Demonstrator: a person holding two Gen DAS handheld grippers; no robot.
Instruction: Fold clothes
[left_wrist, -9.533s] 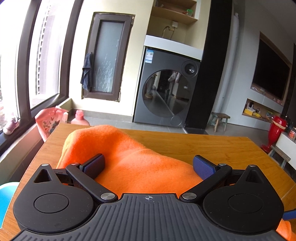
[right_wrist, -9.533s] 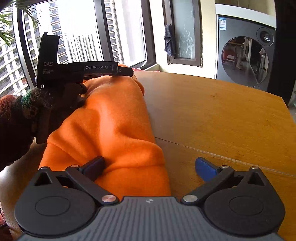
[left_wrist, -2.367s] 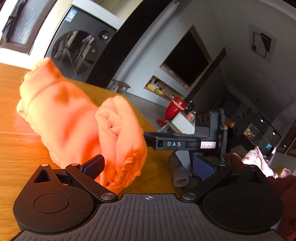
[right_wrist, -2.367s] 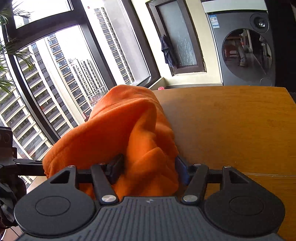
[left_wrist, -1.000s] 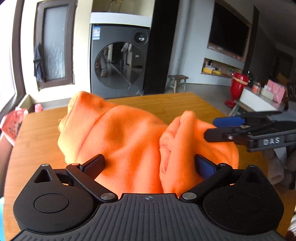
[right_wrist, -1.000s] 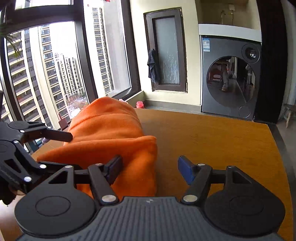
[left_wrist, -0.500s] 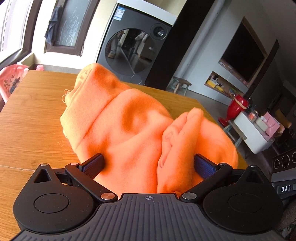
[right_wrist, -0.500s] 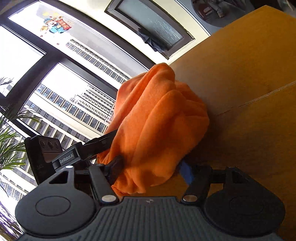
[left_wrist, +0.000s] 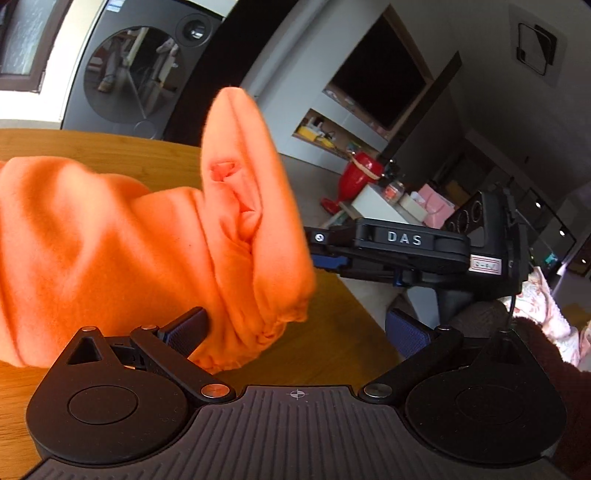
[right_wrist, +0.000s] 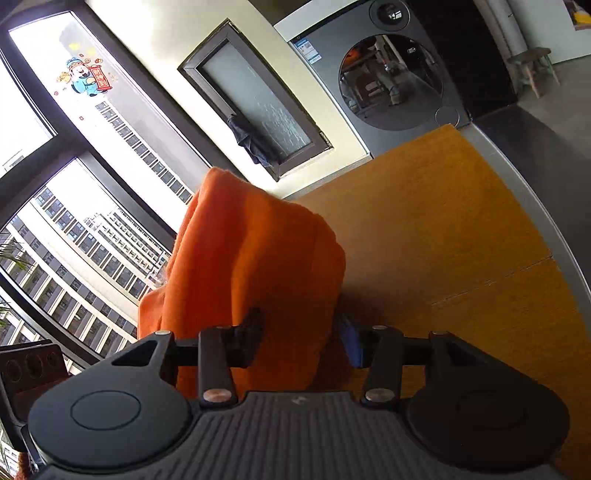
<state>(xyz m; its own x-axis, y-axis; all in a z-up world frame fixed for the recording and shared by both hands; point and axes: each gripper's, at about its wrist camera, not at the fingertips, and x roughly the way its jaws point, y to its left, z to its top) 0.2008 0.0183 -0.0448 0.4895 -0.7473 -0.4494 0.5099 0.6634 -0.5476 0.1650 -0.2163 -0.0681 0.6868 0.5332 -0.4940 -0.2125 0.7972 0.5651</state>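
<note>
Left wrist view: one orange garment (left_wrist: 110, 240) lies bunched on the wooden table (left_wrist: 74, 144), a folded end standing up above the rest. The left tool (left_wrist: 295, 328) has its jaws spread wide; the left pad touches the cloth's hem, the right pad stands clear. One other tool, the right tool (left_wrist: 328, 258), reaches in from the right and meets the raised end. Behind stand one washing machine (left_wrist: 133, 74) and one red vase (left_wrist: 354, 177).

Right wrist view: the right tool (right_wrist: 299, 336) pinches a thick fold of the garment (right_wrist: 251, 266), its jaws having just been closing on it. The cloth hangs over the table (right_wrist: 461, 229) edge near the window (right_wrist: 74, 221). The washing machine (right_wrist: 388, 74) shows again.
</note>
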